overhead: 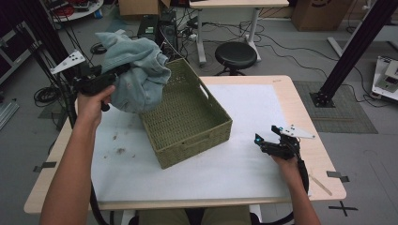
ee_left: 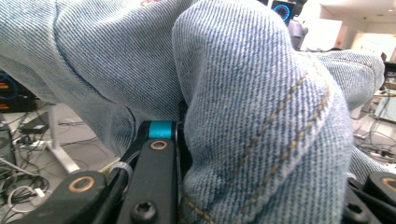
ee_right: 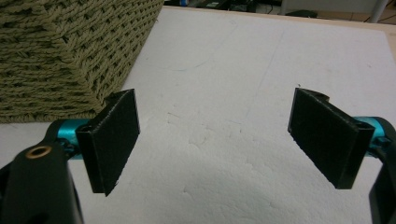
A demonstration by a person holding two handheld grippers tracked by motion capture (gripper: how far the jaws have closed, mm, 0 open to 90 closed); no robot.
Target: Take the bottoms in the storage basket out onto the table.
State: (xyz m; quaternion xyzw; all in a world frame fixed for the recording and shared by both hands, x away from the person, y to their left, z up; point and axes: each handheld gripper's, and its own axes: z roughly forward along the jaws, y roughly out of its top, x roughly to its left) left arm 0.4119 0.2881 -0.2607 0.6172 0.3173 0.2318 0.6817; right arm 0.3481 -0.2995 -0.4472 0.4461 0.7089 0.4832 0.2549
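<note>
A bundle of light blue denim cloth (overhead: 136, 70) hangs in the air over the far left corner of the woven green basket (overhead: 187, 136). My left gripper (overhead: 123, 70) is shut on the denim, held up above the table's left side. In the left gripper view the denim (ee_left: 261, 102) bulges between the black jaws and hides the pads. My right gripper (overhead: 261, 140) rests low over the white mat to the right of the basket, open. In the right gripper view its pads (ee_right: 116, 135) stand wide apart with nothing between them, and the basket's corner (ee_right: 70, 56) is at the upper left.
A white mat (overhead: 253, 117) covers most of the wooden table (overhead: 309, 154). Small bits of lint (overhead: 121, 151) lie on the mat left of the basket. A black stool (overhead: 235, 55) stands behind the table, with cables and desks beyond it.
</note>
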